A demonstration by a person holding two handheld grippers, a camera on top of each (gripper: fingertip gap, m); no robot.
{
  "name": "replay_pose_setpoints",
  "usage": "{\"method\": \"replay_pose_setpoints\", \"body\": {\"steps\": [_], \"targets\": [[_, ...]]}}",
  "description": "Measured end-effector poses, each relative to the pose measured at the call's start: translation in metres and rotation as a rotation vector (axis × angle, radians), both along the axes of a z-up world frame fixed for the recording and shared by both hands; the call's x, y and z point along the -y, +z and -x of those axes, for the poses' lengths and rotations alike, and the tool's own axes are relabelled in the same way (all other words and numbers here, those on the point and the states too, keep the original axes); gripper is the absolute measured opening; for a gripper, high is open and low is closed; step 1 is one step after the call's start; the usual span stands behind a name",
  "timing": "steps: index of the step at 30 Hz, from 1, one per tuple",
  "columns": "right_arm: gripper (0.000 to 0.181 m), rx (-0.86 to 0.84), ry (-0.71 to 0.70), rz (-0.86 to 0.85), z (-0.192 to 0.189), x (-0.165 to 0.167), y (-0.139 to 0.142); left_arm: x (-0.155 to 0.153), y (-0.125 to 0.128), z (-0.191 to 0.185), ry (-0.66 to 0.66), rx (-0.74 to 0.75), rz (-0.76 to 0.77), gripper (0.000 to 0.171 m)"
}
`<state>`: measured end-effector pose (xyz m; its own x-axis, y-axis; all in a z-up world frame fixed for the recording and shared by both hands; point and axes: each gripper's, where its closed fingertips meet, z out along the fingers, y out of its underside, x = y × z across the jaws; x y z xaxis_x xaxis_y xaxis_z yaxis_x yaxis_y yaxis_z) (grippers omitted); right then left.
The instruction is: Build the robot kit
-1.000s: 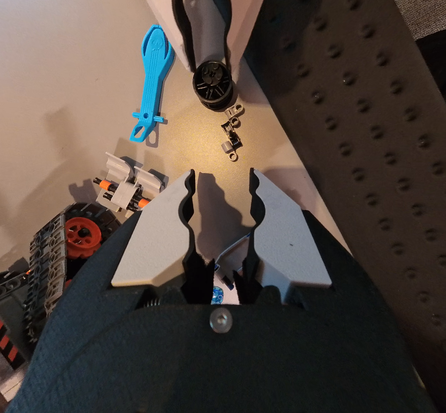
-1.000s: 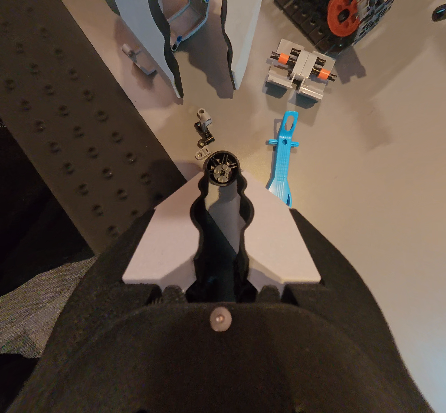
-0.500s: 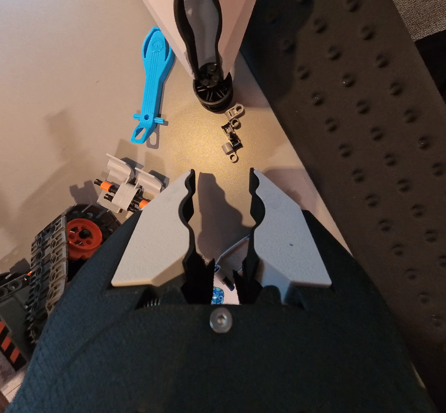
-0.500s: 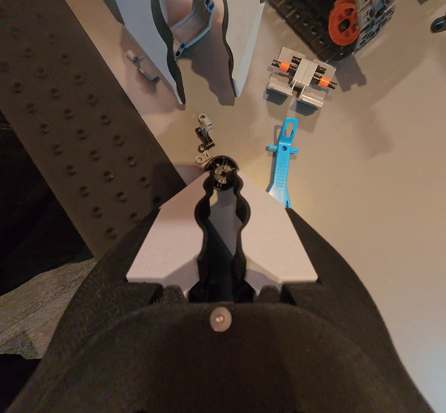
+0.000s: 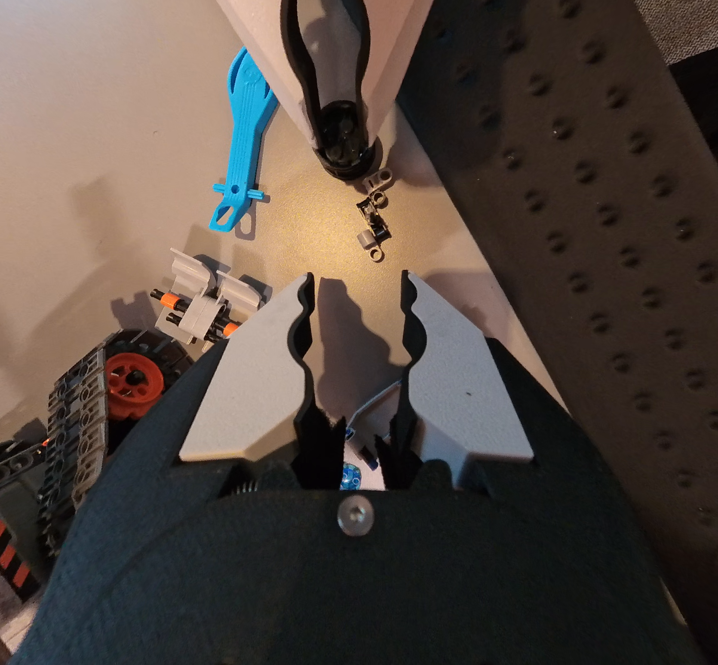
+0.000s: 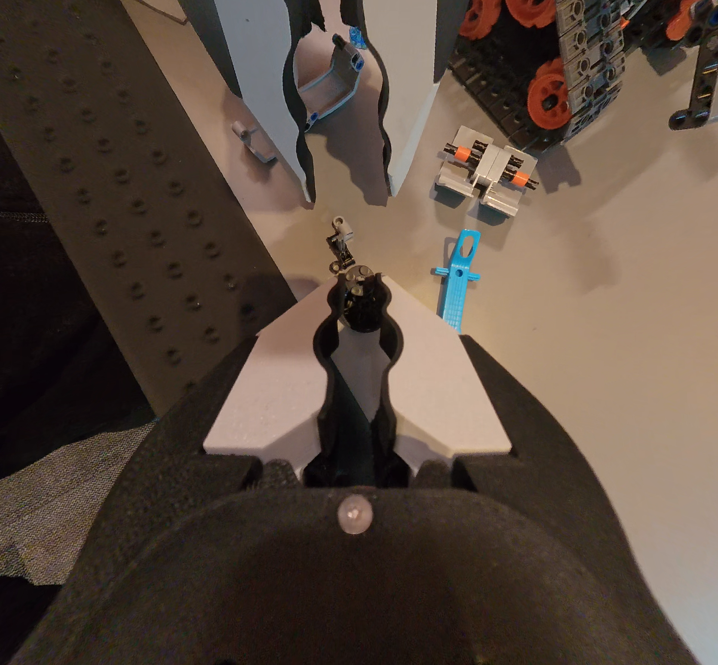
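Observation:
My right gripper (image 6: 359, 281) is shut on a small black wheel (image 6: 361, 304), which sits tilted between its fingertips just above the beige table. In the left wrist view the wheel (image 5: 344, 145) shows clamped at the tips of that gripper (image 5: 342, 129). My left gripper (image 5: 357, 277) is open and empty, hovering over a grey curved piece with blue pins (image 5: 375, 401). In the right wrist view that gripper (image 6: 349, 193) and the curved piece (image 6: 330, 83) lie straight ahead. Small grey and black connector pieces (image 5: 373, 219) lie between the two grippers.
A blue flat tool (image 5: 243, 141) lies beside the wheel. A grey block with orange pins (image 6: 485, 168) and a tracked vehicle with red wheels (image 6: 563, 44) stand nearby. A black perforated strip (image 5: 582, 219) borders the table. A small grey bracket (image 6: 252, 141) lies by it. Between my left fingertips and the curved piece (image 6: 330, 83) there is roughly 8 cm. My left wrist view (image 5: 382, 418) looks at it from another angle.
My right gripper has moved forward over the black wheel and closed on it, and the wheel has tipped up. My left gripper has stayed open and still.

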<state>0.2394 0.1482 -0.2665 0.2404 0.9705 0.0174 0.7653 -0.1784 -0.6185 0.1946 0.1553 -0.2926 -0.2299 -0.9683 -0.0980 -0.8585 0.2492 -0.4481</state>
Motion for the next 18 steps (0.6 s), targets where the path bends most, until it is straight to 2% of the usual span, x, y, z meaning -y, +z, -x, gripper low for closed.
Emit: {"method": "replay_pose_setpoints", "body": {"steps": [10,18], "targets": [[0.012,0.041,-0.109,0.005,-0.031,-0.011,-0.009,-0.002,0.002,0.001,0.004,0.004,-0.002,0.042],[0.014,0.119,-0.148,0.061,-0.042,-0.010,-0.034,0.000,-0.001,-0.001,0.000,-0.006,0.002,0.042]]}}
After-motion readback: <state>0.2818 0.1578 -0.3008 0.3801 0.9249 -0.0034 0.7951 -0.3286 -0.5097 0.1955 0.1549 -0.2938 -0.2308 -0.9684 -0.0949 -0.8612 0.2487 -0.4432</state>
